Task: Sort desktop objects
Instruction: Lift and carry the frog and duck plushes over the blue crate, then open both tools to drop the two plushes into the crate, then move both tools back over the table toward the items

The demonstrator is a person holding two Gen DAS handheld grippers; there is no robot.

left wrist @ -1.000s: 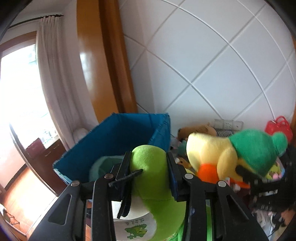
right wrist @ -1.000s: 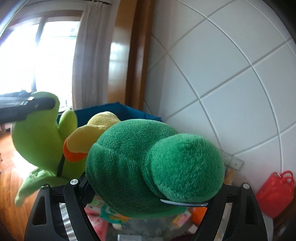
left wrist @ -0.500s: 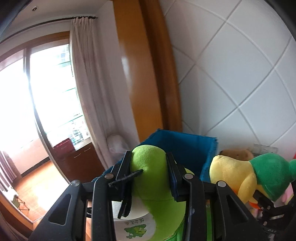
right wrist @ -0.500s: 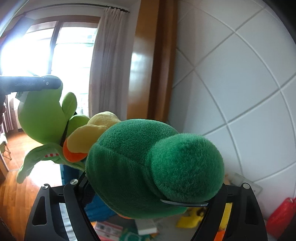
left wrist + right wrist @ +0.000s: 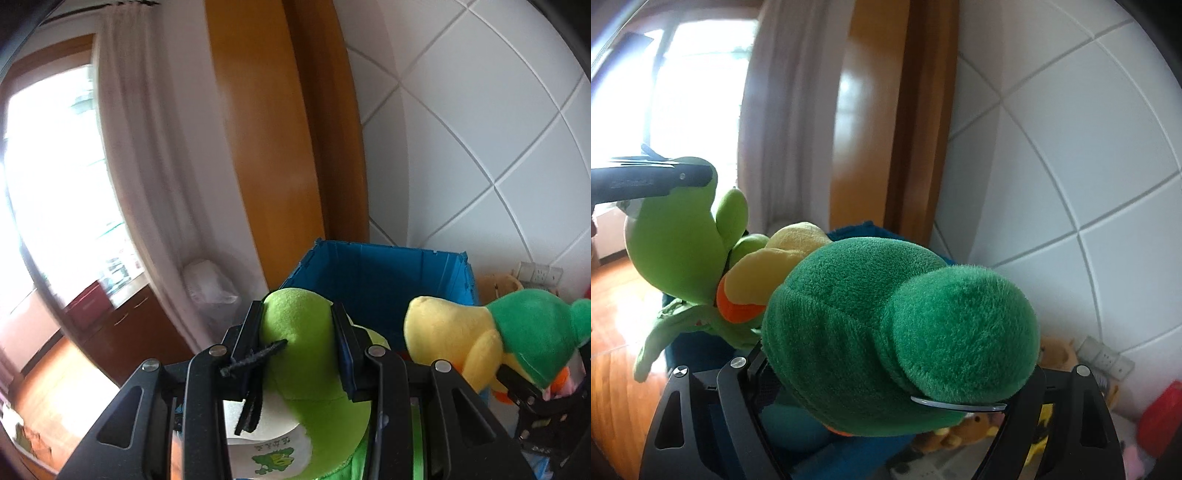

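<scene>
Nearer bin (image 5: 373,275), fingers (image 5: 343,343) seemingly clamping frog (image 5: 303,350)

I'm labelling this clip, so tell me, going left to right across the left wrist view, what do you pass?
Bright window → white curtain → wooden door frame → lime green plush in the left gripper → yellow plush with green hat → wall socket.

hung a white curtain (image 5: 147,155) beside a wooden door frame (image 5: 273,140); showed white wall tiles (image 5: 480,129), wooden floor (image 5: 617,295).

Blown-out daylight from the window (image 5: 55,177) at left, fisheye-curved edges, slight motion blur.
</scene>
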